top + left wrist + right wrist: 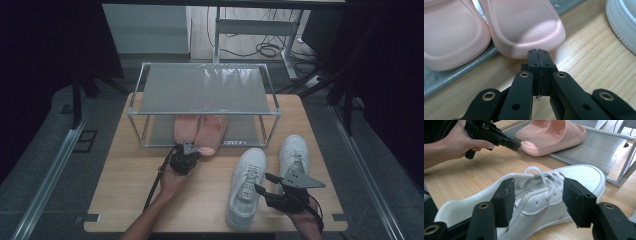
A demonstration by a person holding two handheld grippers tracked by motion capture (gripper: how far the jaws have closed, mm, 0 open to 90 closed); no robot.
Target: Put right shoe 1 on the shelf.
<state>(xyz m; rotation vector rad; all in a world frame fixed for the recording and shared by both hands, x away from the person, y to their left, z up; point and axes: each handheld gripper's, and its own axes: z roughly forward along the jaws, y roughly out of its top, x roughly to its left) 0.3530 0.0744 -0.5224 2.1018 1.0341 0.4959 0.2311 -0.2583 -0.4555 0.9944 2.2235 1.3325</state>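
Two pink slippers (200,131) lie side by side on the lower shelf of a metal shoe rack (205,89), heels toward me. My left gripper (186,154) is shut, and its tips (539,53) rest against the heel rim of the right slipper (524,25); the other slipper (449,32) lies beside it. Two white sneakers stand on the table at the right. My right gripper (262,183) is open beside the nearer sneaker (246,187). In the right gripper view its jaws (536,200) stand either side of that sneaker's laces (544,192) without pressing.
The second white sneaker (294,156) stands just right of the first, close to the rack's front right leg (263,134). The rack's top shelf is bare. The wooden table (125,190) has free room at the front left. Cables lie on the floor behind.
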